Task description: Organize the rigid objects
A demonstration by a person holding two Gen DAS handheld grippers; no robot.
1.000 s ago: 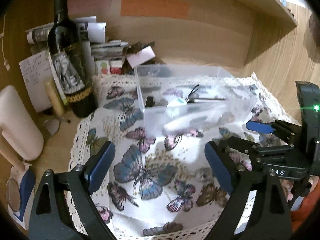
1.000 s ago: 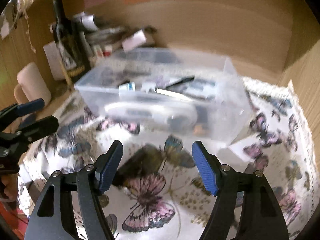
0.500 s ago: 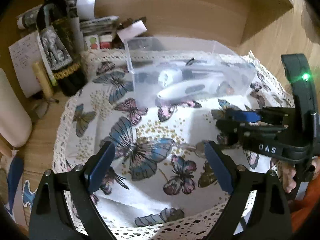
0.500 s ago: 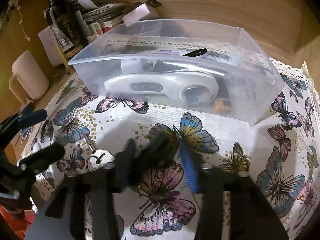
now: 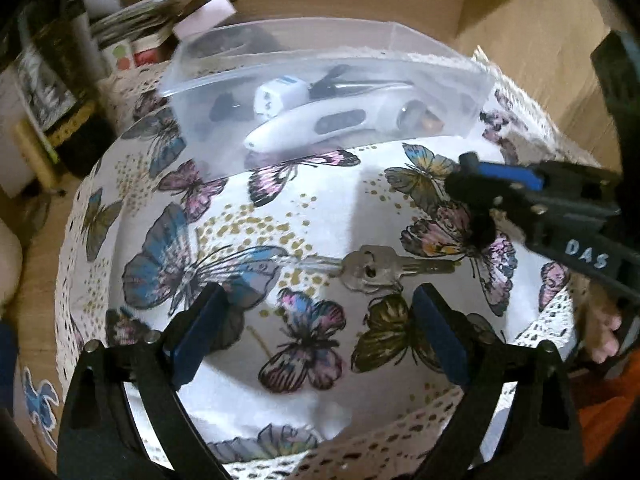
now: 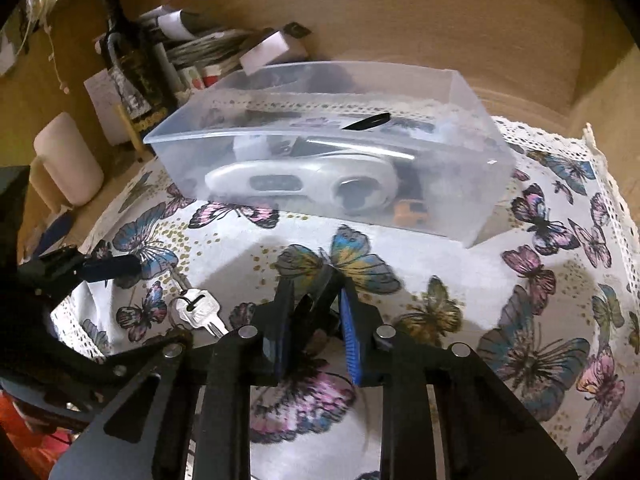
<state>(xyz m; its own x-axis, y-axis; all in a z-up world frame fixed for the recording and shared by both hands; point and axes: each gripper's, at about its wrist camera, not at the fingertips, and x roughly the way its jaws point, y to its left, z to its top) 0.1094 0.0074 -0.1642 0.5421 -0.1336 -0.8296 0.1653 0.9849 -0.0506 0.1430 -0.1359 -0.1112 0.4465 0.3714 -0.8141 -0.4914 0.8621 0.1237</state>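
A silver key (image 5: 376, 270) lies on the butterfly cloth (image 5: 280, 216), just ahead of my left gripper (image 5: 316, 336), which is open with nothing between its fingers. My right gripper (image 6: 314, 320) is low over the cloth. Its jaws are closing on a small black object (image 6: 314, 310), and the pads are against it. In the left wrist view the right gripper (image 5: 472, 184) comes in from the right with the black object (image 5: 484, 232) hanging under its tip. The key (image 6: 198, 312) lies left of the right gripper. A clear plastic box (image 6: 304, 130) behind holds a white handled tool (image 6: 304, 180) and small items.
A dark wine bottle (image 6: 132, 64), stacked papers (image 6: 208, 48) and a cream mug (image 6: 68, 160) stand at the back left. Wooden walls (image 6: 440, 20) close in the back and right. A person's fingers (image 5: 604, 336) grip the right tool.
My left gripper has sunk toward the cloth, so the key now lies just in front of its fingers. The right jaws have gone from wide apart to narrow around the black object.
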